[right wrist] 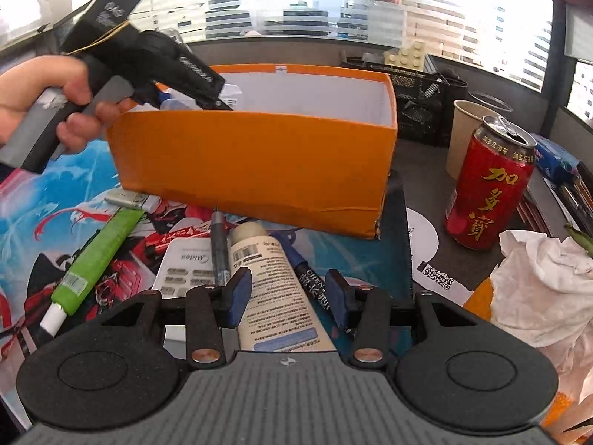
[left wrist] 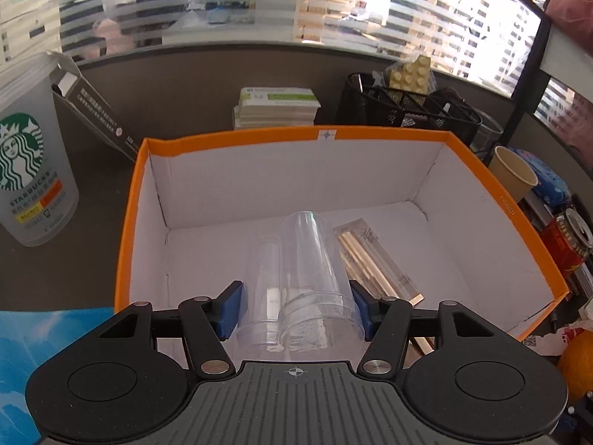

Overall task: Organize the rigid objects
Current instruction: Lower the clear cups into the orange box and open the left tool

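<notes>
Two items in box: a clear plastic tumbler (left wrist: 307, 259) and a clear rectangular acrylic case with pale rods inside (left wrist: 374, 263) lie on the white floor of the orange cardboard box (left wrist: 237, 135); a second clear cup shape (left wrist: 265, 278) seems to lie just beside the tumbler, though transparency makes that hard to confirm.
Left claw: the left claw (left wrist: 296, 309) hangs over the near edge of the box, its blue pads at either side of the tumbler's wide end. The right pad looks to be against the rim, the left pad stands apart from it, so I cannot tell whether it grips or has let go.
Right claw: the right claw (right wrist: 287, 294) stands partly open over the white cream tube with a printed label (right wrist: 270, 278); the pads flank the tube without clearly pressing it.
Left on bench: beside the tube lie a grey pen (right wrist: 219, 248), a black marker with white lettering (right wrist: 309, 278), a white Midea remote (right wrist: 185, 270), a green tube with a white cap (right wrist: 94, 256) and a silver lighter (right wrist: 128, 198), all outside the box on a colourful printed mat (right wrist: 44, 200).
Progress: early, by my judgement; most loose pieces are not yet boxed.
Next likely: closing on the cream tube and carrying it over the orange wall.
Surroundings: a red drink can (right wrist: 489, 181), a paper cup (right wrist: 465, 137) and crumpled paper (right wrist: 537, 289) stand to the right.
</notes>
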The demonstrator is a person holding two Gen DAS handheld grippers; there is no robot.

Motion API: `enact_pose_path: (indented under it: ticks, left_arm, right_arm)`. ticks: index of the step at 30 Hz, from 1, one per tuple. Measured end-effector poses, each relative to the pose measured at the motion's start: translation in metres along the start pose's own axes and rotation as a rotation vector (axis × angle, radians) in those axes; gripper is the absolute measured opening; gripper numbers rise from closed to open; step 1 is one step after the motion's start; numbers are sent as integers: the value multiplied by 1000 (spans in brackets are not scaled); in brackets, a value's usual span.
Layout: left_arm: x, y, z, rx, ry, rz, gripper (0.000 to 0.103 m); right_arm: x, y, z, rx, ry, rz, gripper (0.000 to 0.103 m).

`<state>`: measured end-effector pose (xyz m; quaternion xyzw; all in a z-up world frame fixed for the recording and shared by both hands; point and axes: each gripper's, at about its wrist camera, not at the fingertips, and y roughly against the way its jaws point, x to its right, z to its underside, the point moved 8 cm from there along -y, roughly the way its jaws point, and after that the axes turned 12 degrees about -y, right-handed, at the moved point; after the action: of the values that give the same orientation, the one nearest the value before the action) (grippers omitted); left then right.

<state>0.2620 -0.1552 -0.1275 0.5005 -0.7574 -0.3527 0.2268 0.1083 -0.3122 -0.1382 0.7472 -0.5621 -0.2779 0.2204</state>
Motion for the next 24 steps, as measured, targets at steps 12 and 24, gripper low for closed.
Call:
enact_pose_path:
  ticks: [12, 24]
  left_arm:
    - [2, -11, 7, -56, -17, -10, 59]
    - [-11, -15, 5, -17, -52, -86, 55]
  right_arm:
    - [-11, -6, 8, -39, 72, -23, 43]
    - [-25, -9, 14, -34, 73, -1, 43]
